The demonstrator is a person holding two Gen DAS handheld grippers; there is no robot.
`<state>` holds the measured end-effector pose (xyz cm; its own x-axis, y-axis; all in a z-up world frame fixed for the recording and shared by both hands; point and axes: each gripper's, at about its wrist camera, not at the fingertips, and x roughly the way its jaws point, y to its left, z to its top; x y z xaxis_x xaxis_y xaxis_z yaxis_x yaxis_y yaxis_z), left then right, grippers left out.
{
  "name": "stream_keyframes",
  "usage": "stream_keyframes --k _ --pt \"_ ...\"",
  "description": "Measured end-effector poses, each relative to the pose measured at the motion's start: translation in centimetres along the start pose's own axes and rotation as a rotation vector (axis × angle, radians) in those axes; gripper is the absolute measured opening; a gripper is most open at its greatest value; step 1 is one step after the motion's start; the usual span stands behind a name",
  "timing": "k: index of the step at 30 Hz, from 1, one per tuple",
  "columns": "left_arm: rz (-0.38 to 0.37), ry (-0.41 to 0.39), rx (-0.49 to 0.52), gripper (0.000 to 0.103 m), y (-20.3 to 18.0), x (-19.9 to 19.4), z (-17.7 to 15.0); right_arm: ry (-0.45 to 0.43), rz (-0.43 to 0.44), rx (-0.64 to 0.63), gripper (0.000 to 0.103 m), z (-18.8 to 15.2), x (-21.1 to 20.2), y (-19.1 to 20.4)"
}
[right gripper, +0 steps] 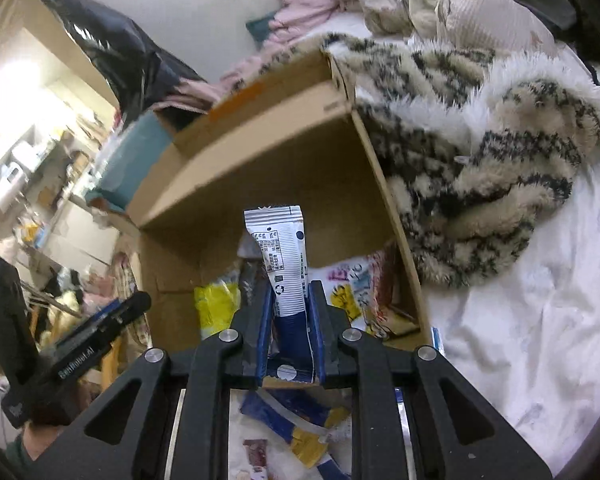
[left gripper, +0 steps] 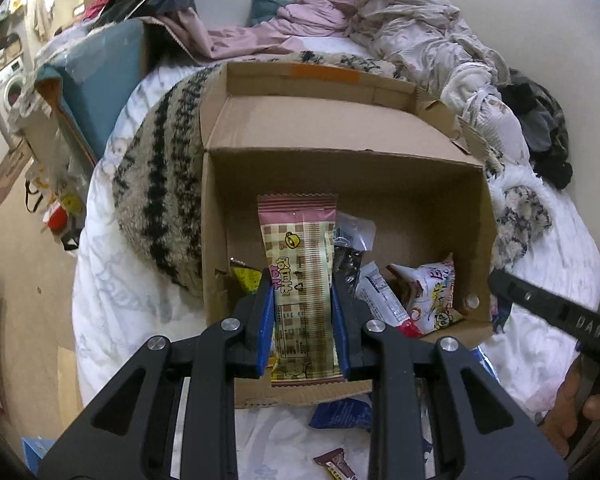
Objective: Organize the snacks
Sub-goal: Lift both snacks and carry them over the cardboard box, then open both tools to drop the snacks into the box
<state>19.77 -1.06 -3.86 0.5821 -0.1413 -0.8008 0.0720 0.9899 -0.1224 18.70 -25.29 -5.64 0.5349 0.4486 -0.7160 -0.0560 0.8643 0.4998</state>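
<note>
An open cardboard box (left gripper: 340,184) sits on a white bed, with several snack packets inside, among them a white and red one (left gripper: 432,296). My left gripper (left gripper: 302,284) is shut on a pink and cream checked snack packet (left gripper: 300,264), held over the box's near edge. My right gripper (right gripper: 290,300) is shut on a white and blue snack packet (right gripper: 284,260), held over the same box (right gripper: 300,168). The right gripper's body shows at the right of the left wrist view (left gripper: 556,308). The left gripper's body shows at the left of the right wrist view (right gripper: 88,344).
Loose snack packets lie on the bed in front of the box, a blue one (left gripper: 340,414) and blue and yellow ones (right gripper: 296,432). A striped furry blanket (left gripper: 160,192) flanks the box. Crumpled clothes (left gripper: 400,24) lie behind. The bed's left edge drops to the floor (left gripper: 32,272).
</note>
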Motion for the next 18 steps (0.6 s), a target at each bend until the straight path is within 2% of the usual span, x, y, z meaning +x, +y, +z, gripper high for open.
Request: stream_keyframes --k 2,8,18 --pt "0.015 0.000 -0.001 0.022 0.0 0.4 0.0 0.019 -0.029 -0.024 0.019 -0.1 0.7 0.4" --pt "0.005 0.035 0.005 0.022 -0.3 1.7 -0.1 0.069 -0.025 -0.047 0.019 -0.5 2.3 1.2" --pt "0.019 0.041 0.011 0.022 -0.3 2.2 -0.2 0.099 -0.039 -0.042 0.019 -0.5 3.4 0.9"
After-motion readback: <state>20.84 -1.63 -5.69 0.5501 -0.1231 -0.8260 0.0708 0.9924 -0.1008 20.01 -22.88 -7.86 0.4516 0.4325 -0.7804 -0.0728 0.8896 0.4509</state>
